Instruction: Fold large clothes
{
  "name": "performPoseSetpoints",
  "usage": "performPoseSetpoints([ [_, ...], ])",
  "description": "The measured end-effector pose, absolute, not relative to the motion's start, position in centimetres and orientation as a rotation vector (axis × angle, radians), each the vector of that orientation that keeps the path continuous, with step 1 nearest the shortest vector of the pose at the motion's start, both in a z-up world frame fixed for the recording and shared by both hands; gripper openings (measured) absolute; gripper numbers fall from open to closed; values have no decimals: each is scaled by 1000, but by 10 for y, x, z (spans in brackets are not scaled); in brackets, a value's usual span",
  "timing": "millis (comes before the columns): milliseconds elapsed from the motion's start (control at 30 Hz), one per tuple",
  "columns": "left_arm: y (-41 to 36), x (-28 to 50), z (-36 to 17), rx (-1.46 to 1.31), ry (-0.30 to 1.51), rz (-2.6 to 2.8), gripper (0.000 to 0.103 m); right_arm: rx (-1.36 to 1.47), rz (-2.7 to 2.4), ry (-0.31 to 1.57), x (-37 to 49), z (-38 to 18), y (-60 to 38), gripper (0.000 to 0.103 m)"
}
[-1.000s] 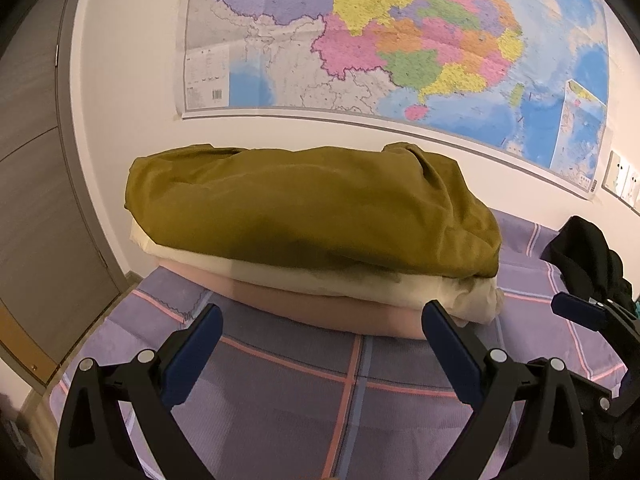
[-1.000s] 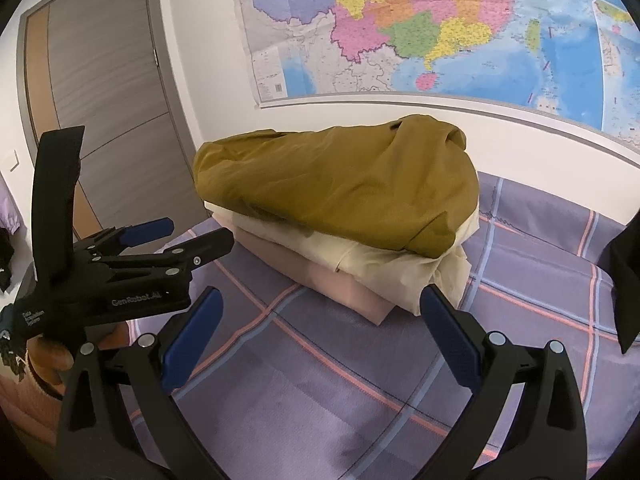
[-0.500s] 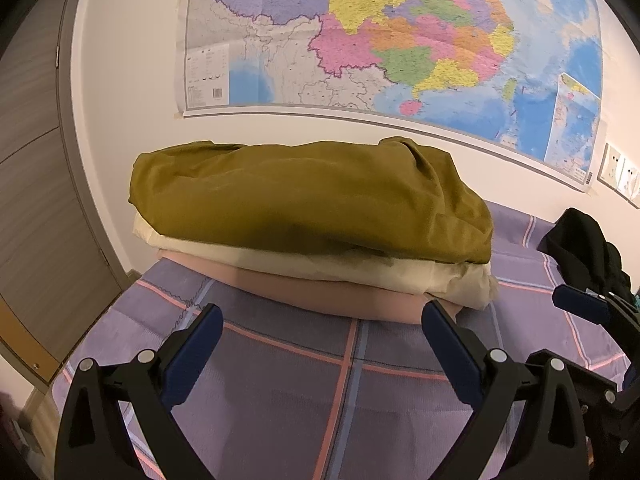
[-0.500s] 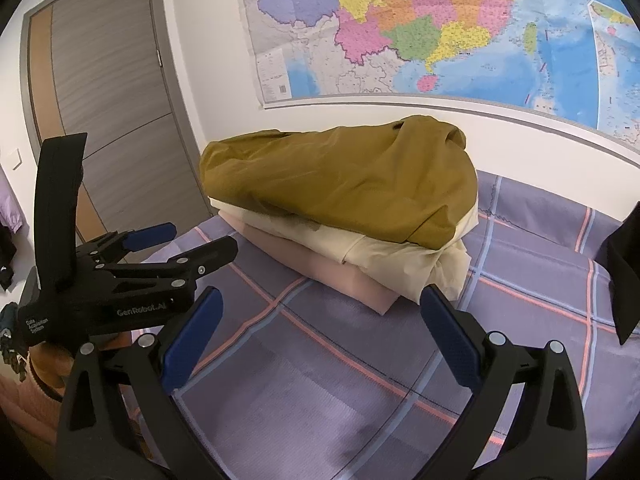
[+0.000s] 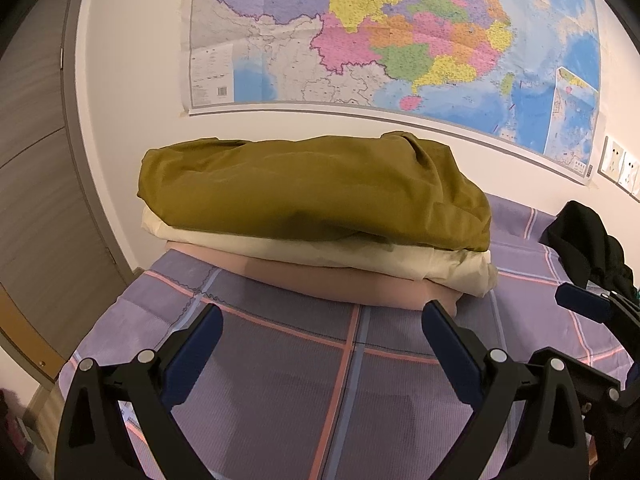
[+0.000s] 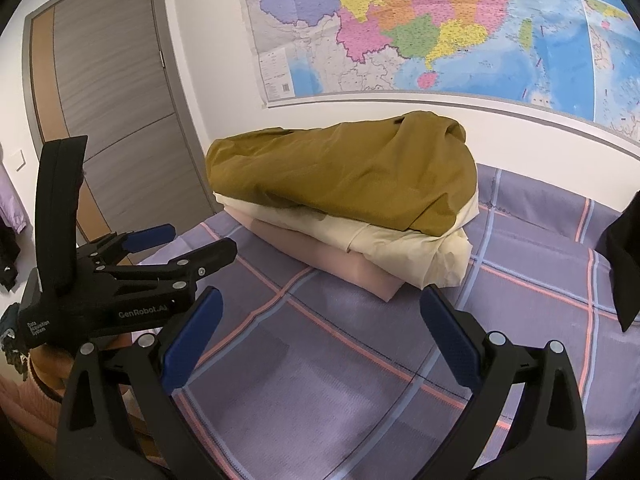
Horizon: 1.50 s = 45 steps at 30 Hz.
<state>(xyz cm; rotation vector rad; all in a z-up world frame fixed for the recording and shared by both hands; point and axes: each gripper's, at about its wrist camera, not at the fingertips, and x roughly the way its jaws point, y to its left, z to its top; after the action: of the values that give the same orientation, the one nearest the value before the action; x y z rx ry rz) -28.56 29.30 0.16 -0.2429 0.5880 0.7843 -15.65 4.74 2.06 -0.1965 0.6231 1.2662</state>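
Observation:
A stack of three folded garments lies on the purple plaid bed [image 5: 280, 360] by the wall: an olive one [image 5: 312, 192] on top, a cream one [image 5: 360, 256] under it, a pink one [image 5: 340, 284] at the bottom. The stack also shows in the right wrist view [image 6: 344, 176]. My left gripper [image 5: 320, 344] is open and empty, hovering above the bed just short of the stack. My right gripper [image 6: 320, 324] is open and empty, to the right of the left gripper [image 6: 176, 244], which also appears open there.
A black garment [image 5: 588, 248] lies on the bed at the right, also at the right wrist view's edge [image 6: 624, 264]. A large wall map [image 5: 392, 40] hangs above the bed. A grey door [image 6: 108, 120] stands left of the bed corner.
Both grippers have drawn back and risen a little from the stack, so more of the bed shows in front of it. The stack has not moved. Both stay open.

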Motion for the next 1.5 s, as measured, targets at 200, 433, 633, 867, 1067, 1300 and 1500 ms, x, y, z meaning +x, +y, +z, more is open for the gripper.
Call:
performPoseSetpoints([
  [200,292,-288,2,-241,587,786,96,-190,1267,629,-162,18,44,97],
  [433,287,-294,2,-235,581,794,96,-187,1269,626,-165,18,42,97],
  [633,286,-296,2,-234,581,794,96,-186,1271,626,-166,17,40,97],
  [867,283,-299,1,-231,580,794,96,-184,1275,624,-167,17,37,97],
  [1067,284,-299,1,-231,580,794,96,-182,1274,623,-167,17,36,97],
  [1300,280,-304,0,-228,583,797,96,-184,1272,624,-170,16,36,97],
  [1500,280,-305,-1,-228,587,796,96,-182,1268,622,-172,16,34,97],
])
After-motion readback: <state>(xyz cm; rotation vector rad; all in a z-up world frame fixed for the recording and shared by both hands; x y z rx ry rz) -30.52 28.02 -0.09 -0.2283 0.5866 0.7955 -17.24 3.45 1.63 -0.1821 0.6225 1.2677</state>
